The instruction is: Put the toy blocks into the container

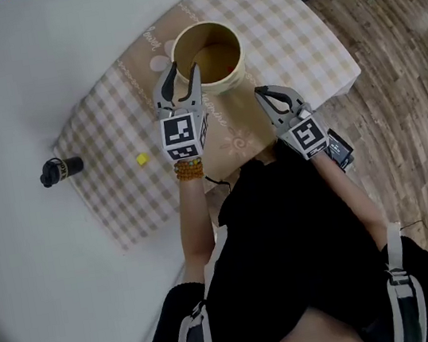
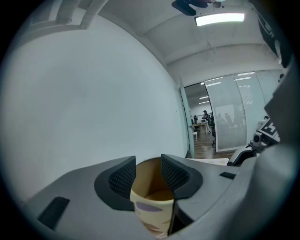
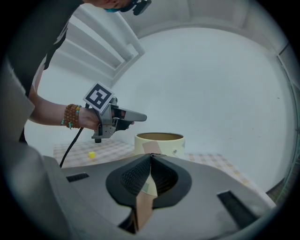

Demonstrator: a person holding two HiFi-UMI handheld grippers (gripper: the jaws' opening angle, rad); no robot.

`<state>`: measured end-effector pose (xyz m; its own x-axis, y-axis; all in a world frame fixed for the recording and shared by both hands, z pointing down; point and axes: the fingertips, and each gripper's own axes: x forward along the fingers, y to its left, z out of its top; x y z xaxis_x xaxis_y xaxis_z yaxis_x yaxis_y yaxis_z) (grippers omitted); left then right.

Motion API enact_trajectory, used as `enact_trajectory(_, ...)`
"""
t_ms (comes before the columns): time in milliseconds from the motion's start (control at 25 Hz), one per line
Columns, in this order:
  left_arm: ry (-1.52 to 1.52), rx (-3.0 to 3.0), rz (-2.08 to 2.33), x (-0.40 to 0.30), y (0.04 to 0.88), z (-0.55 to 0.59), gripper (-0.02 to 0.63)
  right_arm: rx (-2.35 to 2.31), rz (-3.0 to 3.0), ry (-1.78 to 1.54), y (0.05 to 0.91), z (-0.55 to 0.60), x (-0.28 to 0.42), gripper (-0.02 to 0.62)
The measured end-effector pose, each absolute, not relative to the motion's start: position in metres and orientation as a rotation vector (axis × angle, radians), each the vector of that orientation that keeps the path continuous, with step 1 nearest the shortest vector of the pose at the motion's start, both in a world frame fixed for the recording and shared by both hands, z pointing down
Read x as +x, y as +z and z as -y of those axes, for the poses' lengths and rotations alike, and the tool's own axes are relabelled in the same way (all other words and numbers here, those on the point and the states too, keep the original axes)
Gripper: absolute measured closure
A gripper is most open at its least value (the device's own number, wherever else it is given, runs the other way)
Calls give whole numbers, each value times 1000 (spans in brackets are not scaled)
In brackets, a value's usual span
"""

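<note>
One yellow block point(image 1: 141, 159) on cloth point(image 1: 105, 143) (left gripper point(image 1: 184, 68) gapes near container point(image 1: 226, 82))

Left gripper point(image 1: 184, 71) agape — right gripper point(image 1: 261, 92) closed

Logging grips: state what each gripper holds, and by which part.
Nothing is held. The left gripper is open over the container, gripping nothing; the right gripper is shut and empty.
</note>
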<state>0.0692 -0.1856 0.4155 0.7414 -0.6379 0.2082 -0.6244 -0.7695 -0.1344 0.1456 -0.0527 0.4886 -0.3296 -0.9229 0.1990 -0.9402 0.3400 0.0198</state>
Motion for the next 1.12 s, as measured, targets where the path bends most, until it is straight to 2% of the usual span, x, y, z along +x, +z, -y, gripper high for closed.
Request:
enact_trajectory(520, -472, -2778, -1527, -130, 470, 148, 446, 1454, 2536, 154, 511, 30, 39, 589)
enact_trajectory(720, -571, -2721, -1736, -198, 500, 165, 446, 1339, 2567, 193, 515, 58, 5, 589)
enact_trajectory(1120, -675, -2747, -1863, -268, 566, 155, 446, 1281, 2545, 203, 530, 58, -38, 589)
